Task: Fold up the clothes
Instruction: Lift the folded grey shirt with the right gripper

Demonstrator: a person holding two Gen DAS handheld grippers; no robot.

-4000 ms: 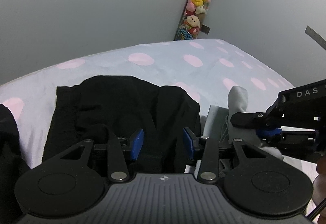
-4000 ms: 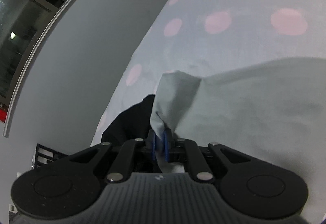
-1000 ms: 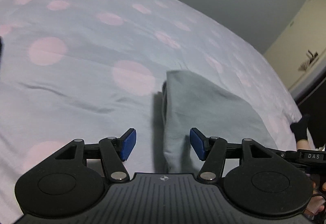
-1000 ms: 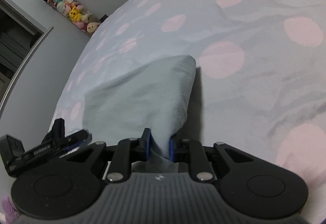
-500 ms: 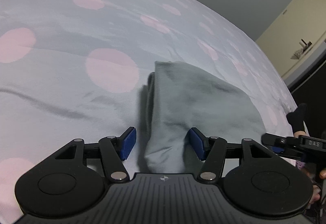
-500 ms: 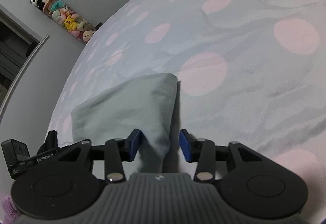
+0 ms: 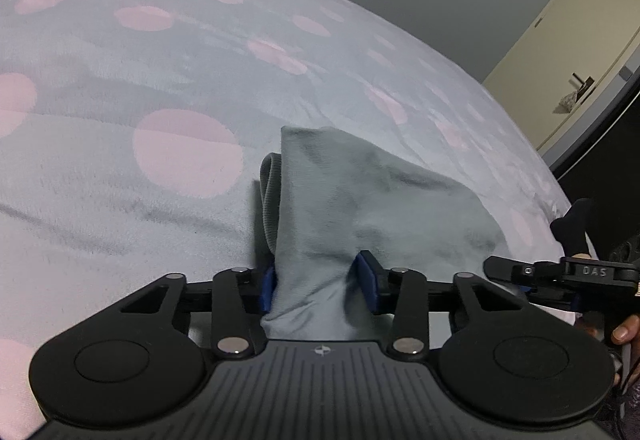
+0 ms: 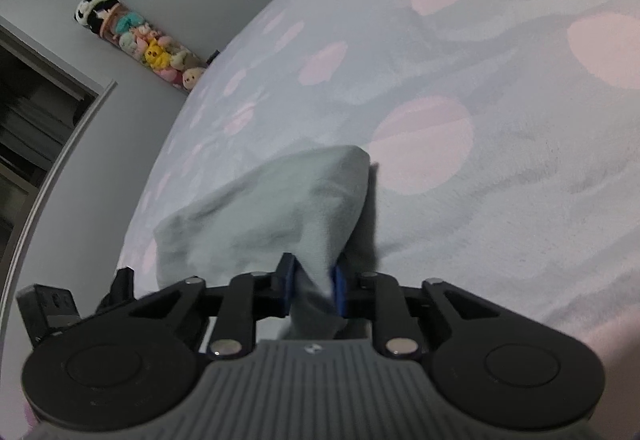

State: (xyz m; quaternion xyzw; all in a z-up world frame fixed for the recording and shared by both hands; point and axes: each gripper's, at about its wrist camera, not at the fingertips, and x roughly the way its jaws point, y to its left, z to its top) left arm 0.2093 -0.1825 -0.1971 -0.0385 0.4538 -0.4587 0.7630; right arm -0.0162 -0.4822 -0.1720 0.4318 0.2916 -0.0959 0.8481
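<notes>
A folded grey garment lies on the dotted bed cover, its thick folded edge turned toward the left. My left gripper has the garment's near left corner between its blue pads, and the jaws are closing on it. In the right wrist view the same garment rises to a peak. My right gripper has the near right corner bunched between its pads, its jaws also closing. The right gripper's black finger shows at the right edge of the left wrist view.
The pale bed cover with pink dots spreads out on all sides. A clear tube of plush toys leans on the wall at the bed's far corner. A cream door and a dark sock sit at the right.
Half a second ago both grippers stood open around the garment's near corners. Both have since closed in on the cloth. The right gripper had let go of an earlier pinch before that.
</notes>
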